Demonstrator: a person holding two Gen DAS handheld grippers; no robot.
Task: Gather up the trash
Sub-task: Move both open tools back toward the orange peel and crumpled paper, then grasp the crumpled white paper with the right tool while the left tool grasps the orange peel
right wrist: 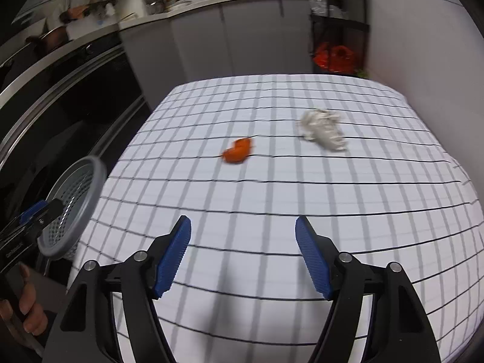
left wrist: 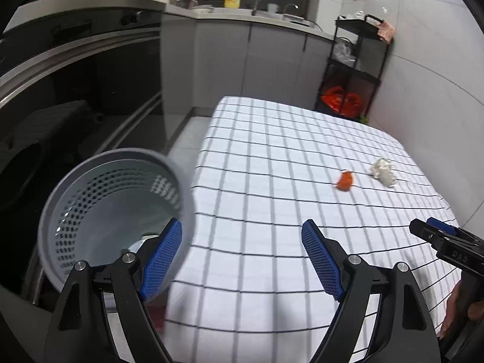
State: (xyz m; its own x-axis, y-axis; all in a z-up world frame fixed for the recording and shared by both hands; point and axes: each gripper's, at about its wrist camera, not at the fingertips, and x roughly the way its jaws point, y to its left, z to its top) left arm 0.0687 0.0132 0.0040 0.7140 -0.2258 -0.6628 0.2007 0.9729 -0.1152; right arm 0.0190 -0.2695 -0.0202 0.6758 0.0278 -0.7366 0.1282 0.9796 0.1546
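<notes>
Toward the far right of the table (right wrist: 272, 242), on its checked cloth, lie the two bits of trash: an orange scrap (right wrist: 237, 150) and, just beside it nearer the right edge, a crumpled white tissue (right wrist: 322, 128). I have my right gripper (right wrist: 243, 251) hovering over the near part of the table with its jaws spread wide and nothing between them. My left gripper (left wrist: 242, 260) is likewise wide open and empty, above the table's near left corner. The grey perforated bin (left wrist: 90, 199) sits off the left edge, mouth tipped toward me.

I judge the step in hand to be reaching for the first piece. I would go for the orange scrap, the nearer one, come down straight so the pads straddle it, and close low against the cloth without pinching a fold of fabric. Nothing stands between gripper and scrap. The black shelf rack (left wrist: 354, 69) and kitchen counter (left wrist: 242, 15) lie well beyond the far edge, out of the way.
</notes>
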